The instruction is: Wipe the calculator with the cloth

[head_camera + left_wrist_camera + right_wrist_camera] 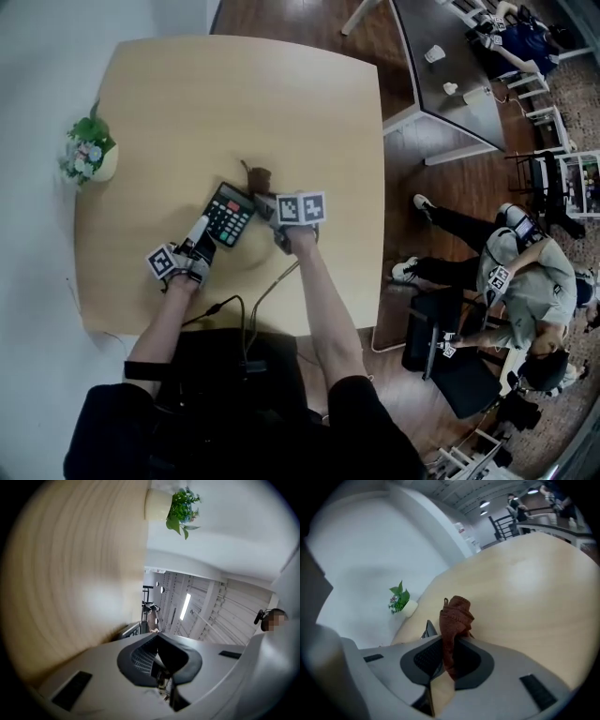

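Even, diffuse light is filling the head view, the pale wooden table (pixel 281 112) glowing softly with only faint shadows lying on it — the fisheye lens is bending the room's edges. In the left gripper view the tabletop (pixel 70 573) is smearing into streaks of motion blur around a washed-out glare patch, while a ceiling strip light (pixel 185 606) is burning bright beyond. In the right gripper view the brown cloth (pixel 454 616) is showing crisp and the white wall (pixel 370 550) is shading to grey — black vignetting is ringing both gripper views.
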`<state>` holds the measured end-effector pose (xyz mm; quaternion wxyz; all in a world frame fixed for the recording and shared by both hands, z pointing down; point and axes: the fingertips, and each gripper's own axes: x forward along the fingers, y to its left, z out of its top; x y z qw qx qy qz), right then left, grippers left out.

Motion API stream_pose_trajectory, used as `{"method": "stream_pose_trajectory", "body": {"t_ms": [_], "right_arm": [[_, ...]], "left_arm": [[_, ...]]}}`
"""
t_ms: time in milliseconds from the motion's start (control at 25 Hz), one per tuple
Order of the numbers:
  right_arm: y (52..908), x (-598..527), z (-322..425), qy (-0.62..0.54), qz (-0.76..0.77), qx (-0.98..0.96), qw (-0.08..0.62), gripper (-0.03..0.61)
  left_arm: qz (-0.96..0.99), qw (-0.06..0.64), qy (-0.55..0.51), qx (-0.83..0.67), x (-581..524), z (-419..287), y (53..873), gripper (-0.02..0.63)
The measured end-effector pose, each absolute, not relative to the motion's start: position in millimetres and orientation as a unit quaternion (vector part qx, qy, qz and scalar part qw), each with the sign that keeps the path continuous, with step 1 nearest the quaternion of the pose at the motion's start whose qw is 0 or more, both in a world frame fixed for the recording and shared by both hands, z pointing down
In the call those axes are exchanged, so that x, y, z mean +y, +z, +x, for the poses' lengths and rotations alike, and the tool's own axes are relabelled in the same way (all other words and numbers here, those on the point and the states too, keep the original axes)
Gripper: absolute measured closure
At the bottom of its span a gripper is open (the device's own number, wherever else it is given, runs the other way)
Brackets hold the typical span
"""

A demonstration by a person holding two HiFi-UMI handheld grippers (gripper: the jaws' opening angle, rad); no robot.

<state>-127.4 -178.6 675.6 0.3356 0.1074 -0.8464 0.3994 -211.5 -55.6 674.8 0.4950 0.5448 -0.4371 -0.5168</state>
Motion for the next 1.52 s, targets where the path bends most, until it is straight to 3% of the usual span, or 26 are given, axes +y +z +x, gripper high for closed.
{"method": "stream_pose_trajectory", "body": {"t_ms": [320, 440, 600, 720, 840, 1000, 1320, 1520], "right_arm": [[682, -85, -62, 0.561, 0.214, -0.77, 0.217, 0.519], [683, -42, -65, 0.558, 0.19, -0.773, 0.236, 0.518], [670, -57, -61, 0.47, 0.201, -0.818, 0.263, 0.515], [648, -107, -81, 0.391, 0.197, -0.86, 0.262, 0.515], [639, -128, -117, 0.331, 0.142, -0.888, 0.286, 0.514], [649, -108, -130, 0.3, 0.1, -0.888, 0.334, 0.515], [649, -20, -77, 0.382, 0.121, -0.867, 0.296, 0.515], [647, 4, -52, 0.404, 0.106, -0.854, 0.31, 0.515]], "left_arm": [[0.562, 0.472, -0.494, -0.465, -45, -264, 674, 0.603], [0.613, 0.456, -0.474, -0.438, -32, -261, 649, 0.603], [0.715, 0.471, -0.425, -0.294, 7, -189, 610, 0.603], [0.764, 0.499, -0.321, -0.254, 24, -126, 635, 0.603], [0.746, 0.539, -0.295, -0.255, 15, -92, 650, 0.603], [0.716, 0.565, -0.298, -0.281, 9, -90, 663, 0.601], [0.696, 0.577, -0.31, -0.295, 8, -100, 671, 0.6], [0.668, 0.579, -0.355, -0.304, 0, -113, 667, 0.6]]}}
